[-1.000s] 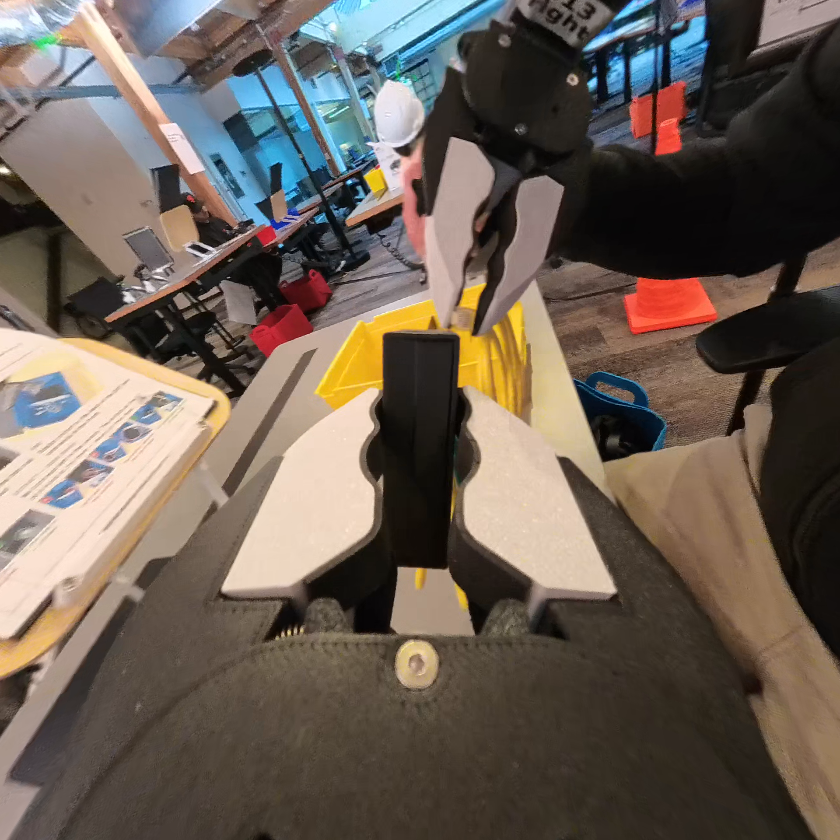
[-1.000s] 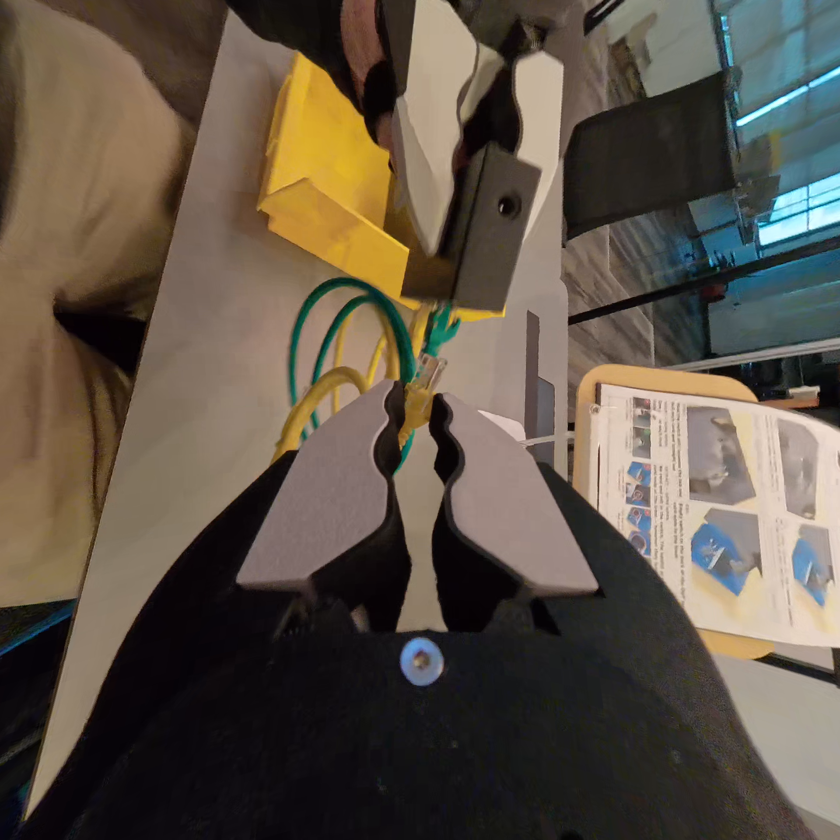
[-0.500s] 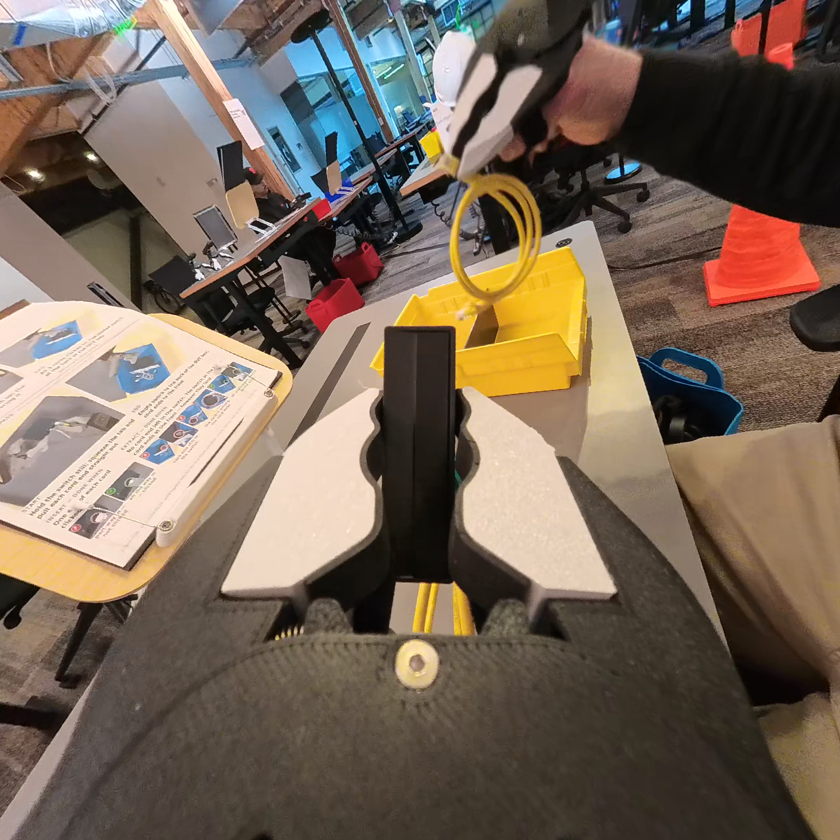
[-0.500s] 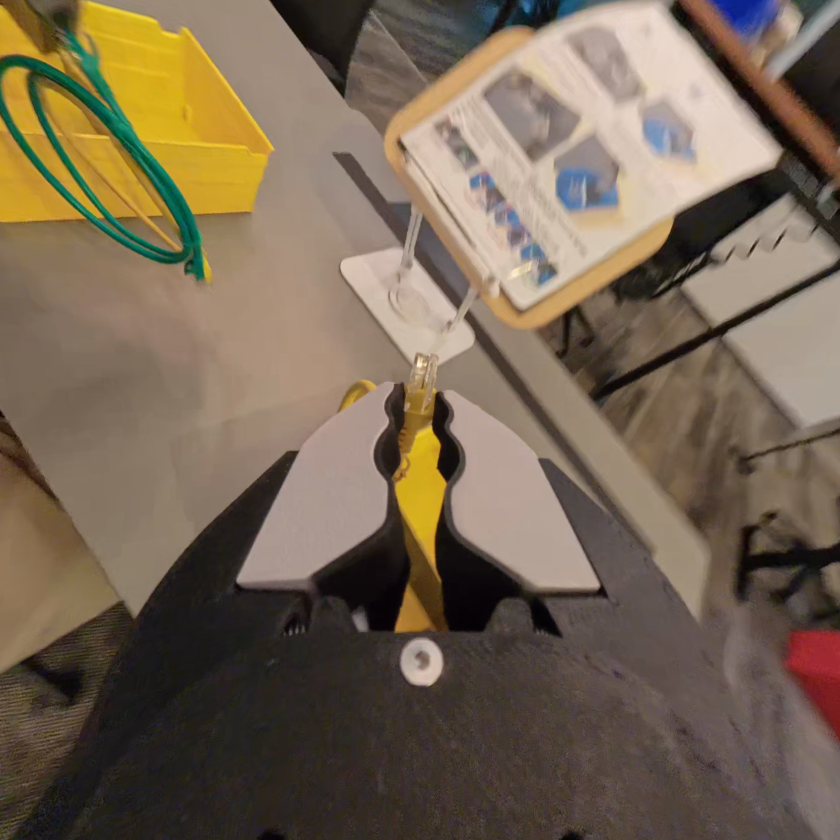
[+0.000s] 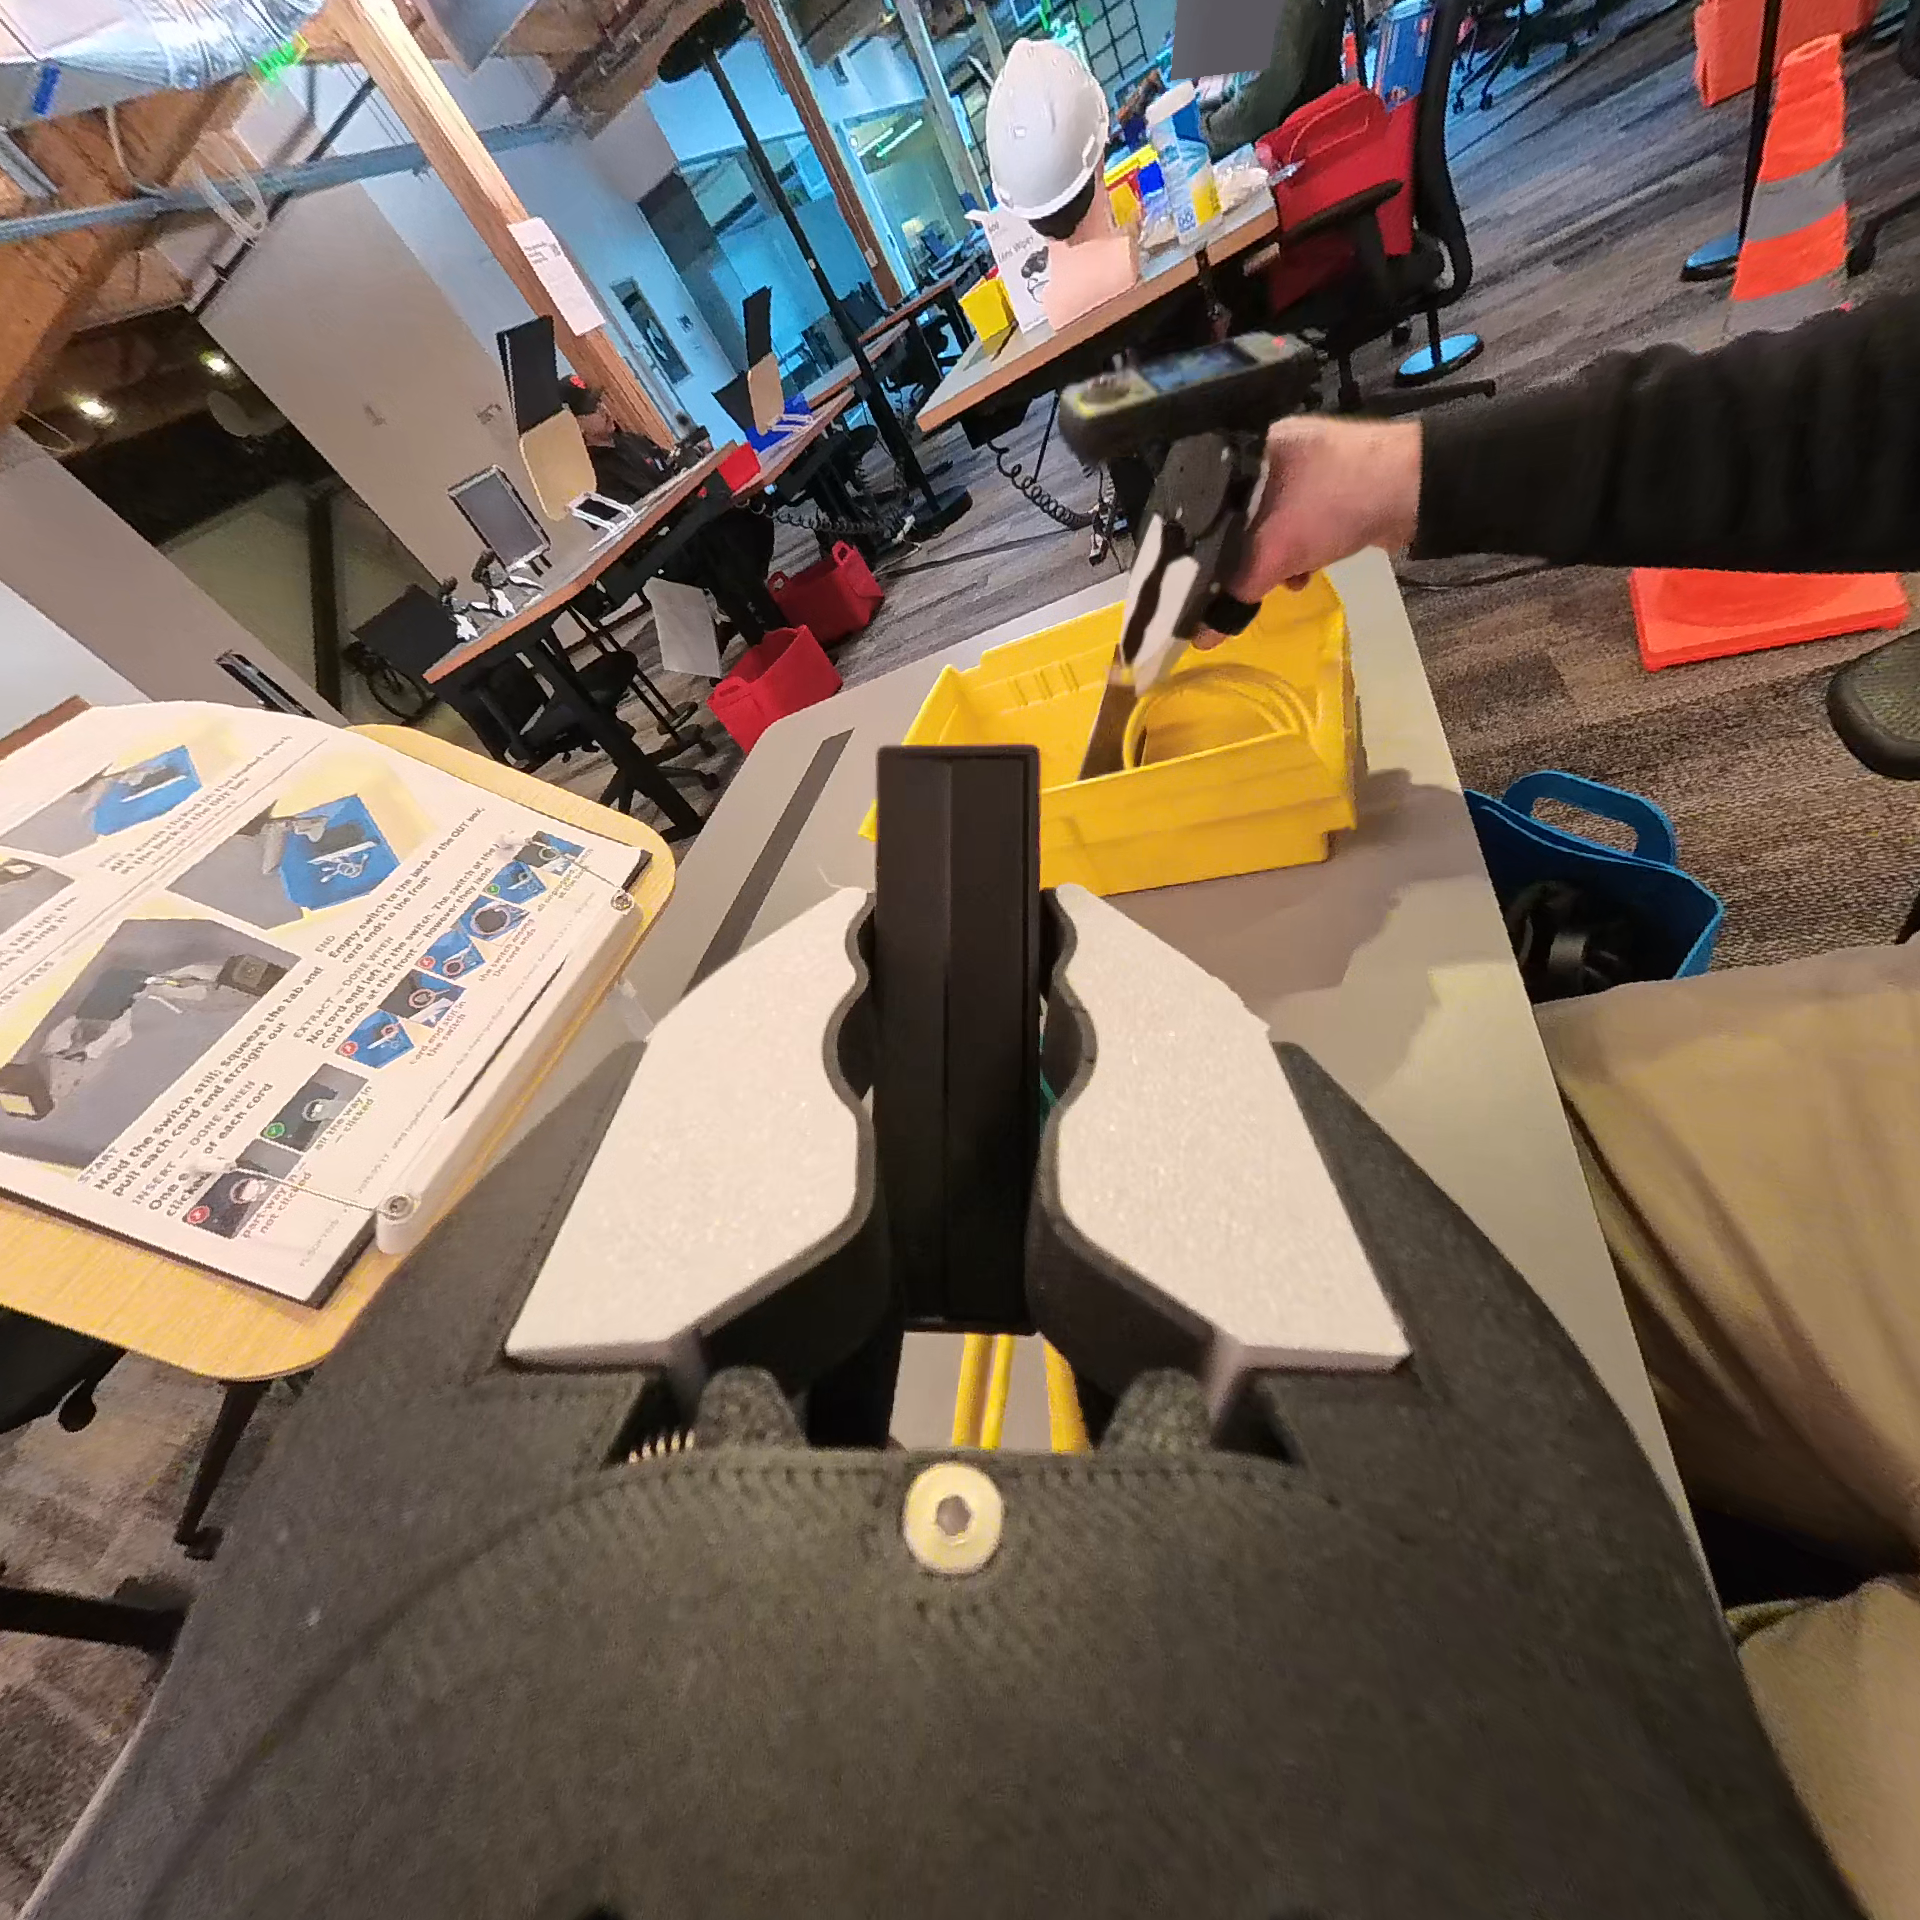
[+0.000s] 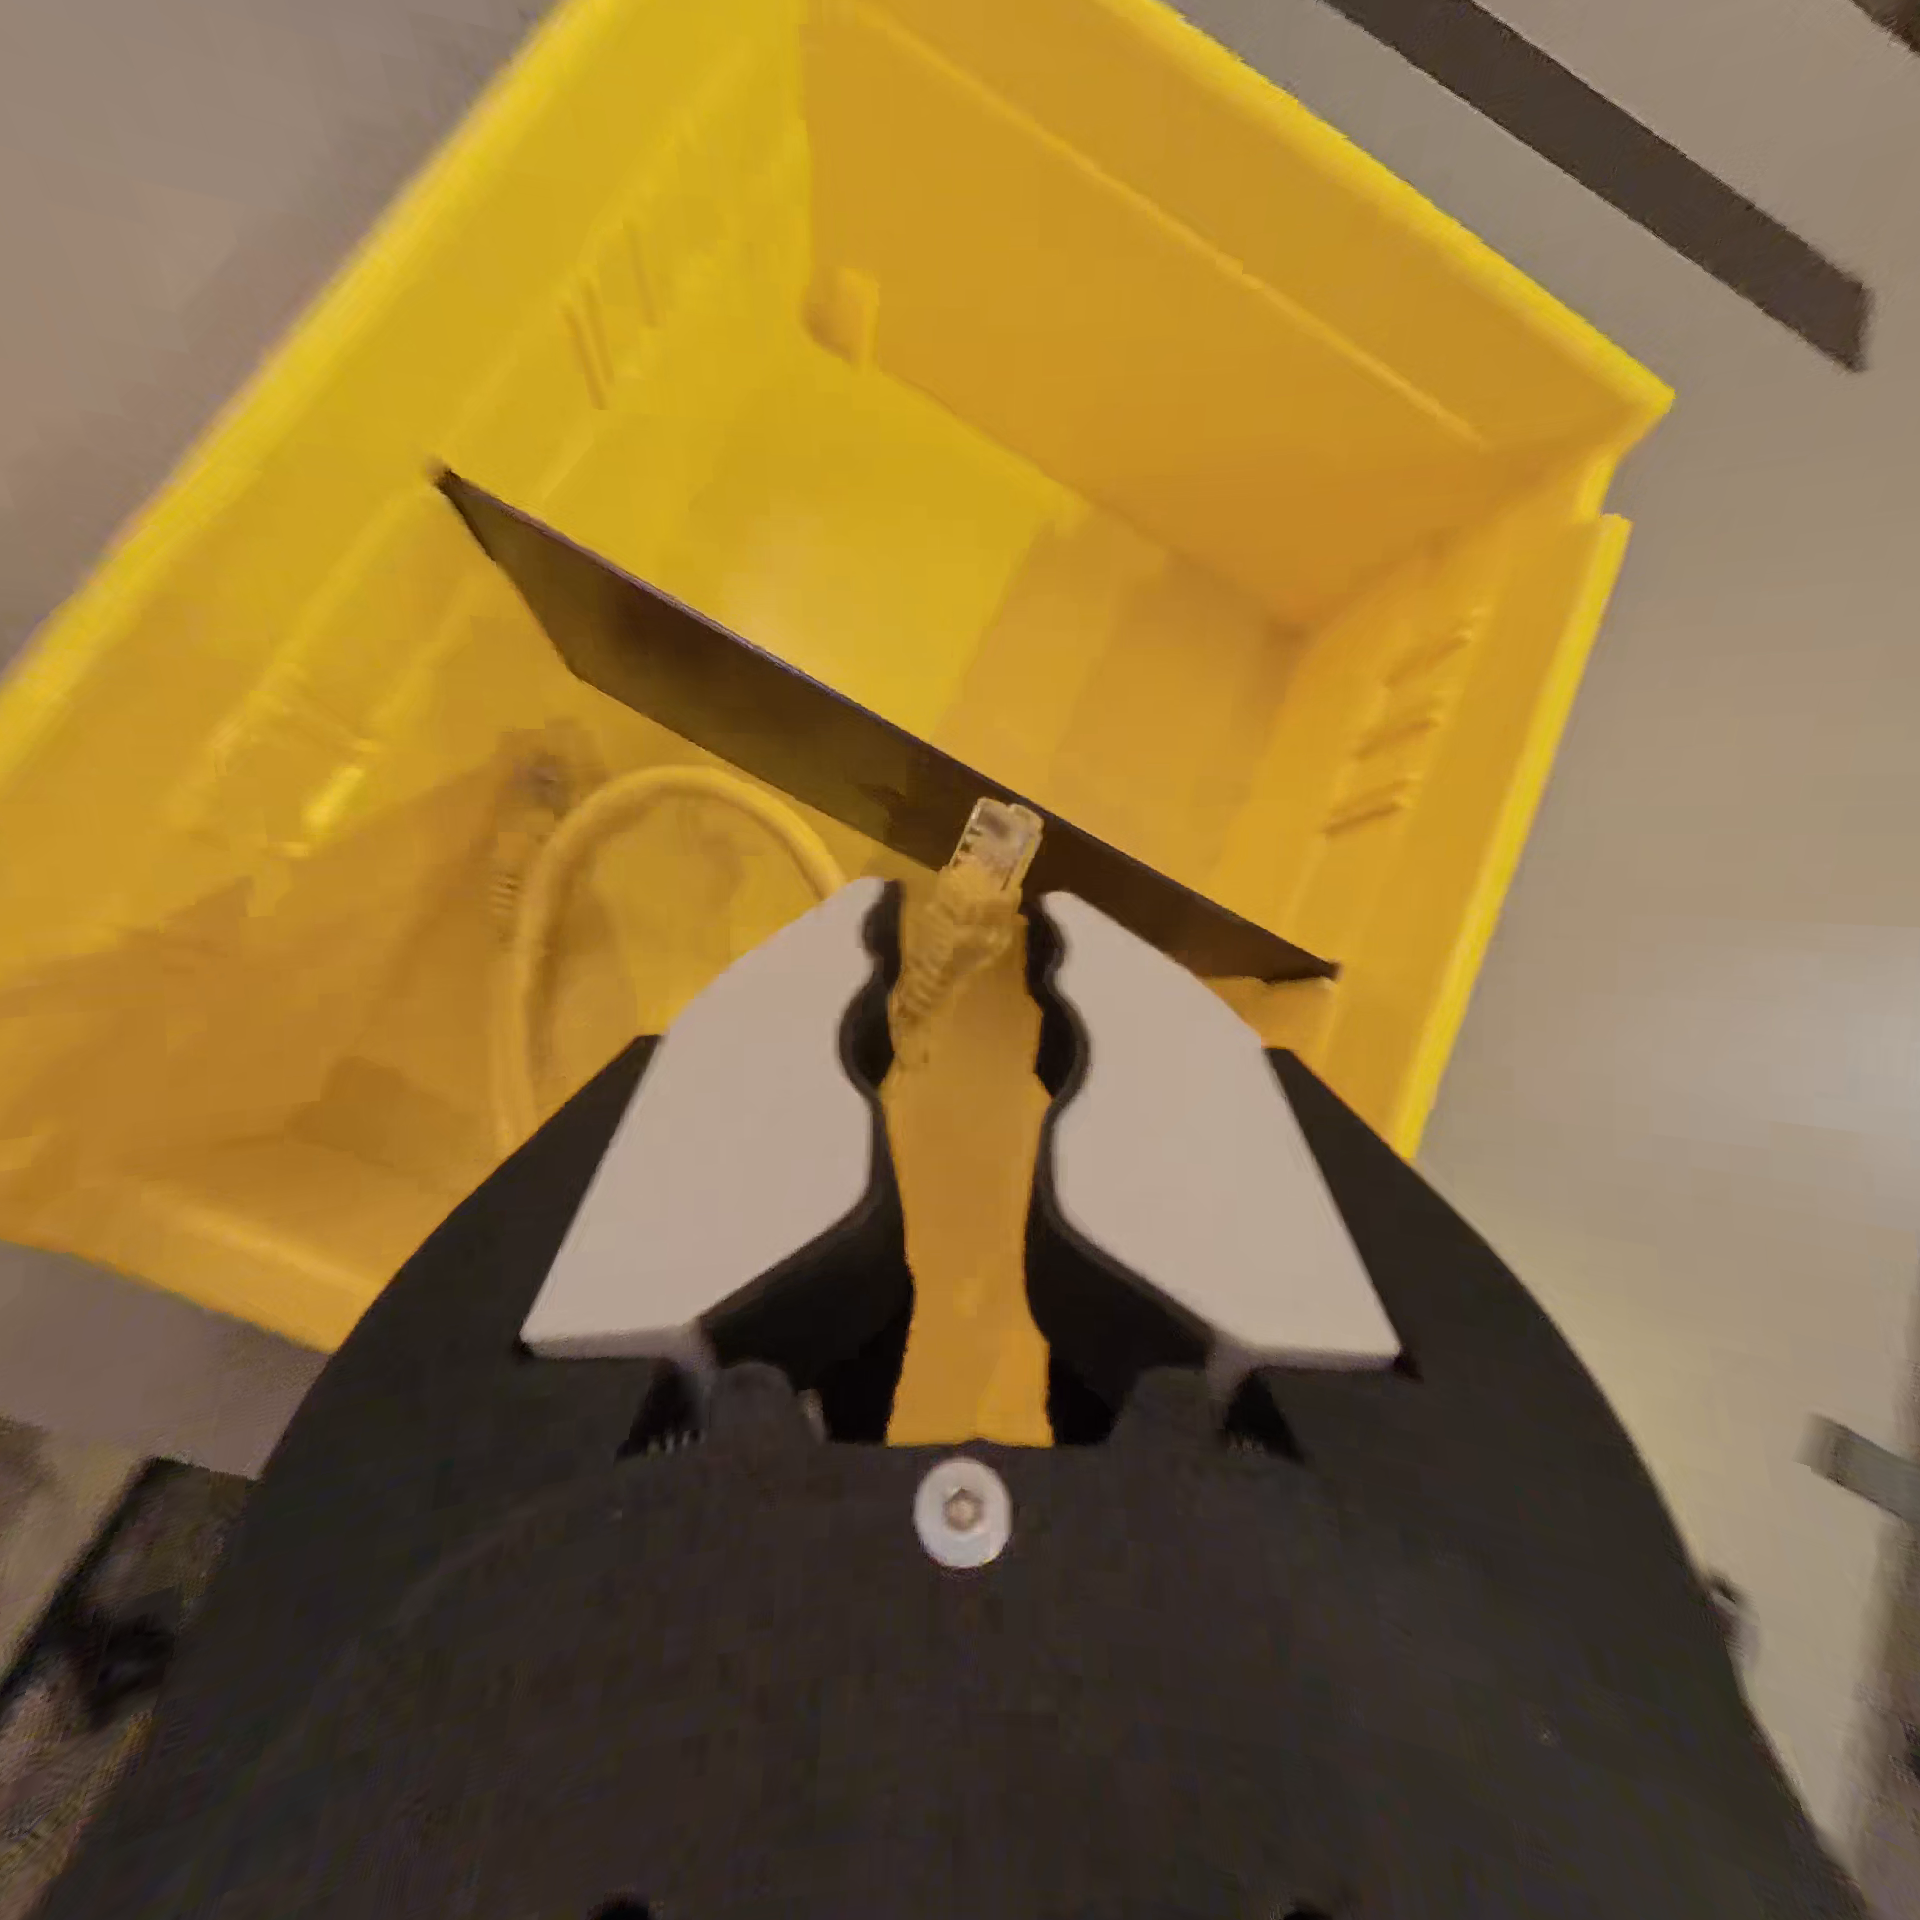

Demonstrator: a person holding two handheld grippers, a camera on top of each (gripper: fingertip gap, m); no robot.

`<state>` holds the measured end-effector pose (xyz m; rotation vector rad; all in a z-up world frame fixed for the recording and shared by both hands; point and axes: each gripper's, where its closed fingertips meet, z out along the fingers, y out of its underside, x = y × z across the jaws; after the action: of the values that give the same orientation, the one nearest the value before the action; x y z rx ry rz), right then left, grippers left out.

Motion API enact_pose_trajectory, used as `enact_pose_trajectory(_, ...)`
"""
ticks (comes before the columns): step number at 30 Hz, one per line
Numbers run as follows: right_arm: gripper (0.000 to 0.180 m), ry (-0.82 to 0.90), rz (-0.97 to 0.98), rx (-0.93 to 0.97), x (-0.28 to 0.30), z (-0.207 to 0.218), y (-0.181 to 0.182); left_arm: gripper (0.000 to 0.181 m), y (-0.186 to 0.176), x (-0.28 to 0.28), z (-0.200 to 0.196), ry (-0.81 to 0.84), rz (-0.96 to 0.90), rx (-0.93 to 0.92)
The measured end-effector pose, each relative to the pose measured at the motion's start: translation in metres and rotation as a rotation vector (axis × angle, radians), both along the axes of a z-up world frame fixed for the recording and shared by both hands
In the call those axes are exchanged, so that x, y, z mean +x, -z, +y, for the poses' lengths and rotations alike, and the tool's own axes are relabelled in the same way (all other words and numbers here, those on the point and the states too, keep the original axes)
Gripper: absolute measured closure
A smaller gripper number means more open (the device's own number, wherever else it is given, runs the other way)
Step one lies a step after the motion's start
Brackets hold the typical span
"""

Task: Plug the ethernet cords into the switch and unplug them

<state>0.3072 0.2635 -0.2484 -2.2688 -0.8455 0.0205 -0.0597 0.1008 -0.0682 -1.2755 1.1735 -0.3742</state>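
Right wrist view is blurred: yellow cord plug (image 6: 992, 842) is pinched by the right gripper (image 6: 956, 914) over the yellow bin (image 6: 1195, 343), its coil dimly seen inside. Only the left wrist view shows the black switch (image 5: 956, 1018) clamped upright in the left gripper (image 5: 956, 935); ports hidden.

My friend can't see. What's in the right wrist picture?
The right tongs pinch a yellow cord's clear plug above a yellow bin with a dark divider. The cord's loop lies inside the bin.
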Motion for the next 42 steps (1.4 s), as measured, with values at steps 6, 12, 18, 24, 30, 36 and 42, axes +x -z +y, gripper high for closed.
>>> enact_pose_trajectory(6,0.118,-0.029,-0.185,0.105,-0.005,-0.007,-0.042,0.153,-0.004,-0.002,-0.001,0.018,-0.040,-0.010)
enact_pose_trajectory(12,0.127,-0.767,0.233,0.312,-0.201,-0.115,-0.142,0.153,-0.014,0.007,-0.014,0.125,-0.125,-0.047)
enact_pose_trajectory(18,0.129,-1.126,0.289,0.336,-0.320,-0.177,-0.150,0.153,-0.015,0.021,-0.030,0.207,-0.142,-0.090)
enact_pose_trajectory(24,0.158,-1.250,0.382,0.219,-0.354,-0.188,-0.141,0.153,-0.019,0.023,-0.038,0.276,-0.183,-0.112)
enact_pose_trajectory(30,0.161,-1.170,0.257,0.279,-0.345,-0.177,-0.142,0.141,0.004,0.018,-0.029,0.215,-0.035,-0.113)
enact_pose_trajectory(36,0.160,-1.170,0.153,0.304,-0.334,-0.177,-0.140,0.153,0.013,0.024,-0.027,0.180,0.061,-0.062)
enact_pose_trajectory(42,0.155,-1.220,0.281,0.350,-0.327,-0.187,-0.163,0.154,0.003,0.022,-0.034,0.239,-0.033,-0.098)
